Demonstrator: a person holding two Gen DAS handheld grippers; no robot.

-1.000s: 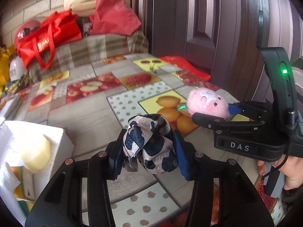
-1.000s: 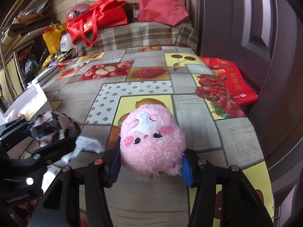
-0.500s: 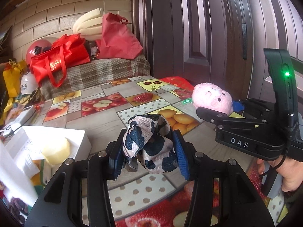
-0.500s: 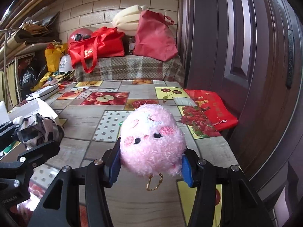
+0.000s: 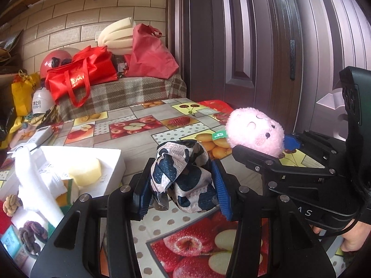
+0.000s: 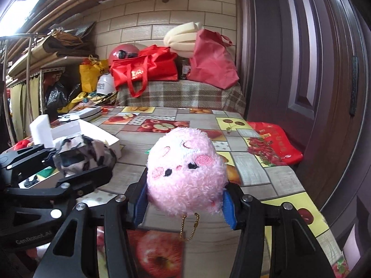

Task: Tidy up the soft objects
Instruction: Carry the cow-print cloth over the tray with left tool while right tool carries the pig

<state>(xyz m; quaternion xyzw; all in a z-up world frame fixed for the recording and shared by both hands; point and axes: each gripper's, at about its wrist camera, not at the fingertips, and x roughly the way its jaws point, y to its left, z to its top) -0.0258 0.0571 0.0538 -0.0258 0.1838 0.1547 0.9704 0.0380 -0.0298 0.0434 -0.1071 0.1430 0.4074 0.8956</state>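
table (image 5: 139, 139): covered in a fruit-print cloth, running back to a plaid-draped ledge with red bags; bare stretch in the middle.
white box (image 5: 111, 162): open, on the left part of the table, already holding a pale yellow sponge-like block (image 5: 87, 173), white cloth and small knotted items; likely the collecting place for soft things.
right gripper (image 6: 185, 199): raised above the table, fingers clamped on both flanks of the pink plush (image 6: 185, 171); ball chain dangling free beneath it.
left gripper (image 5: 183, 187): also raised, blue pads pinching the cow-print cloth (image 5: 183, 176), bunched and knotted between them; just right of the white box.
pink plush, from the left wrist view (image 5: 255, 134): held off the table, well right of the box, green tag sticking out toward the cloth.
step in hand: both soft items gripped and lifted, carried, not yet placed.
next move, as a judgement: swing left toward the box, cloth first since nearer, lower over a free spot beside the yellow block, then part the fingers; plush after, keeping the two grippers from colliding over the narrow opening.
risk: chain or loose cloth end snagging the box rim.
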